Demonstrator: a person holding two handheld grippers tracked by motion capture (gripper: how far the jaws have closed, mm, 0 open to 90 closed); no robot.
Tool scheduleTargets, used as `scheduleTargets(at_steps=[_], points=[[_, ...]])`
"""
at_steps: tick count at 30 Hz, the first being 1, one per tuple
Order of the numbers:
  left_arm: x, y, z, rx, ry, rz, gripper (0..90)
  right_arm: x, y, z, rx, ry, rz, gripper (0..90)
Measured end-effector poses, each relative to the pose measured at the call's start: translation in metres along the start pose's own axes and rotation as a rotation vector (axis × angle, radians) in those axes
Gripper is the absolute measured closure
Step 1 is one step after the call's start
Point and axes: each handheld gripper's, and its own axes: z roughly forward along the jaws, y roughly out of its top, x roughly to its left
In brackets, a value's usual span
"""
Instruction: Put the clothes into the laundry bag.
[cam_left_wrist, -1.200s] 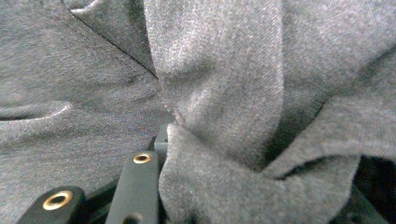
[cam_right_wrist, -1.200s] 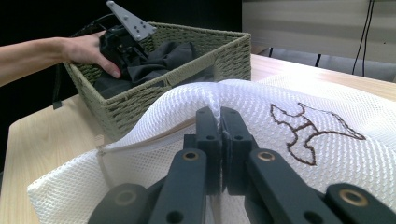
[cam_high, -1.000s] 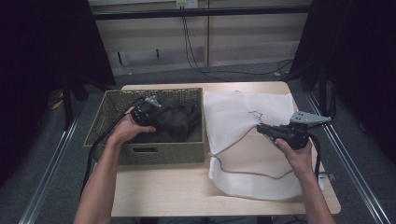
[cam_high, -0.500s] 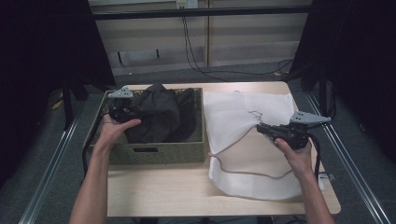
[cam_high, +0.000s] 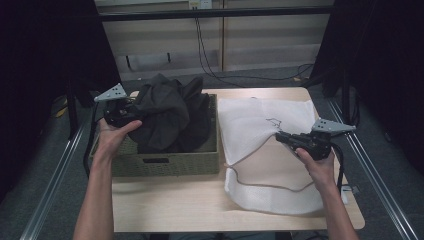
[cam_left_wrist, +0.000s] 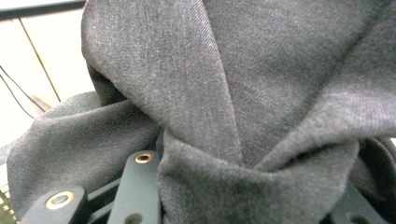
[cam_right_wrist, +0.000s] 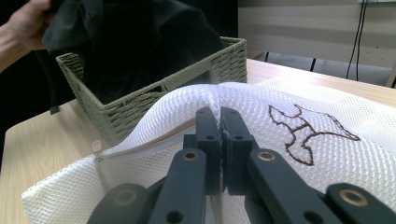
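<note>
the dark garment sits at upper left of the high view, bunched and lifted above the woven basket, with your left gripper clenched on a fold of it. your right gripper, mid right, has its jaws pinched on the raised edge of the white mesh bag lying on the table. you look to be mid-transfer. next, i judge, carry the garment across and feed it into the bag's opening, which needs holding wider.
</note>
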Motion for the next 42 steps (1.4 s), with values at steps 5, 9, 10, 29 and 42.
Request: scheduleTargets(at_steps=[5, 9, 10, 29, 42], points=[[-0.006, 0.010, -0.010, -0.041, 0.015, 0.012, 60.0, 0.000, 0.001, -0.002, -0.004, 0.001, -0.001, 87.9], [-0.008, 0.019, -0.016, -0.059, 0.029, 0.014, 60.0, 0.000, 0.001, -0.002, -0.008, 0.000, -0.002, 88.1], [-0.008, 0.020, -0.017, -0.060, 0.028, 0.017, 60.0, 0.000, 0.001, -0.002, -0.005, 0.002, -0.002, 88.2], [-0.020, 0.072, -0.047, -0.153, 0.057, 0.067, 59.9, 0.000, 0.001, -0.002, -0.006, -0.005, 0.004, 88.4], [-0.030, 0.093, -0.065, -0.247, 0.051, 0.074, 59.9, 0.000, 0.002, -0.001, -0.012, -0.001, -0.004, 88.4]])
